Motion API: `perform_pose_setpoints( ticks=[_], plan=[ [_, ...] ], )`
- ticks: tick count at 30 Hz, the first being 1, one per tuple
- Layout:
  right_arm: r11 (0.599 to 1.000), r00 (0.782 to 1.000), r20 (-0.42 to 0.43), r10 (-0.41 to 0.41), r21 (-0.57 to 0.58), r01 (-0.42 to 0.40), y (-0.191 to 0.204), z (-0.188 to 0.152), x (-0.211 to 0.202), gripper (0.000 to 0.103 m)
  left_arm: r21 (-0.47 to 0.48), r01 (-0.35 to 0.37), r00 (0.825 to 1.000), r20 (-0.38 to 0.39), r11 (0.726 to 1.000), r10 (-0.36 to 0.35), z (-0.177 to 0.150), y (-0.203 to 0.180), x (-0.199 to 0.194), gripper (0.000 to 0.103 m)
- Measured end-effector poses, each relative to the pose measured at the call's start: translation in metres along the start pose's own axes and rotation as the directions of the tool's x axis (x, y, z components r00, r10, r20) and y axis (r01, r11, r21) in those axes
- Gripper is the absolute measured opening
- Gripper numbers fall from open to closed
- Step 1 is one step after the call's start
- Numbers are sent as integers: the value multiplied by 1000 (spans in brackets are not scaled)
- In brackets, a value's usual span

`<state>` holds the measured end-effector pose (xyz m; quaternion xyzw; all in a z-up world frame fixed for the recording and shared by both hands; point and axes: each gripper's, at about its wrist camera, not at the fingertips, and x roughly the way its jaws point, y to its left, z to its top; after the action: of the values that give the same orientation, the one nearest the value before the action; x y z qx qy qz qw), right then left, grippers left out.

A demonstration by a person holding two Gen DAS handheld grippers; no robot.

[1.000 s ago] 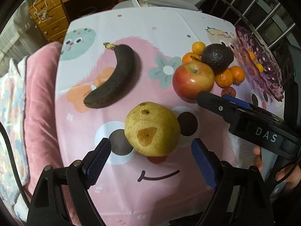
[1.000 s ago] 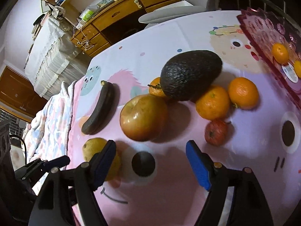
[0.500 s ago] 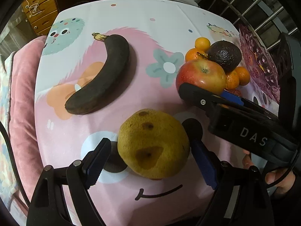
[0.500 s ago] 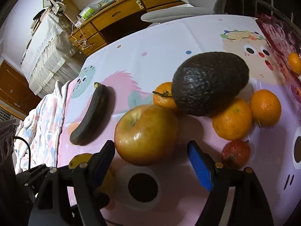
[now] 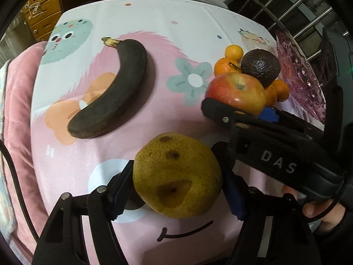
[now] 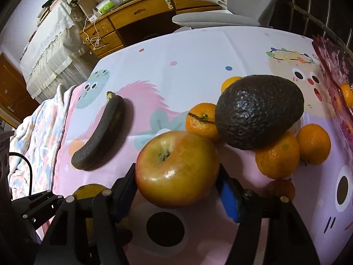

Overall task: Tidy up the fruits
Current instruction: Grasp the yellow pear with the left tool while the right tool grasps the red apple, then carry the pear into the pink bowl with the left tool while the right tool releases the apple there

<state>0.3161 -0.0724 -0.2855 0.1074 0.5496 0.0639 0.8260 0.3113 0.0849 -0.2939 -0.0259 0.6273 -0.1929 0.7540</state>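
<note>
Left gripper (image 5: 177,190) has just been closing, and its blue pads now sit against both flanks of the round yellow-brown pear with dark bruises (image 5: 176,176), so it reads as a grip on the pear, which looks still down on the cloth. Right gripper (image 6: 176,185) has just been closing too, and its jaws bracket the red-yellow apple (image 6: 176,167), pads touching either side; apple likewise looks unlifted. Outward from there: blackened overripe banana (image 5: 112,92) lies alone on the pink cartoon-print tablecloth (image 5: 154,33), well apart from both grippers. Just beyond the apple, a dark bumpy avocado (image 6: 260,110) rests on top of a cluster of small orange mandarins (image 6: 278,156), with a small reddish fruit (image 6: 281,188) near the right finger. At the far right edge sits a purple cut-glass dish (image 5: 297,75) holding at least one mandarin; probably the destination, though that is a guess. Progress judgement: early. Nearly all fruit is still on the cloth; two pieces are gripped but not moved. Left to do: lift and place pear and apple, then banana, avocado, mandarins, small red fruit.
</note>
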Motion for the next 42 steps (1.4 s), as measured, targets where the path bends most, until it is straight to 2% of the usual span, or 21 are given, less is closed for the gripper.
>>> perform_pose_setpoints(
  ticks=[3, 8, 12, 18, 24, 31, 35, 42],
  plan=[
    [999, 999, -24, 23, 25, -23, -2, -1, -3, 67, -8, -18, 1000, 5, 1000, 18, -1, 0, -6, 72],
    [998, 999, -14, 52, 25, -52, -4, -5, -21, 67, -58, -25, 999, 30, 998, 27, -6, 2, -25, 72],
    [996, 996, 14, 92, 4, -92, -6, -5, -46, 67, -112, -32, 997, 61, 993, 39, -11, 0, -46, 72],
    [989, 989, 60, 138, -63, -134, -14, -2, -92, 67, -173, -46, 990, 124, 984, 68, -16, -23, -79, 72],
    [979, 980, 106, 168, -138, -153, -34, 4, -139, 67, -220, -34, 976, 204, 975, 80, -20, -59, -111, 72],
    [967, 972, 151, 178, -209, -144, -72, 10, -190, 67, -217, -11, 947, 312, 976, 80, -6, -115, -140, 72],
    [967, 971, 167, 173, -218, -135, -97, 14, -210, 67, -200, 1, 932, 357, 980, 72, 7, -148, -146, 72],
    [969, 973, 172, 153, -219, -114, -145, 16, -229, 67, -167, 22, 916, 399, 986, 47, 26, -201, -140, 72]
  ],
)
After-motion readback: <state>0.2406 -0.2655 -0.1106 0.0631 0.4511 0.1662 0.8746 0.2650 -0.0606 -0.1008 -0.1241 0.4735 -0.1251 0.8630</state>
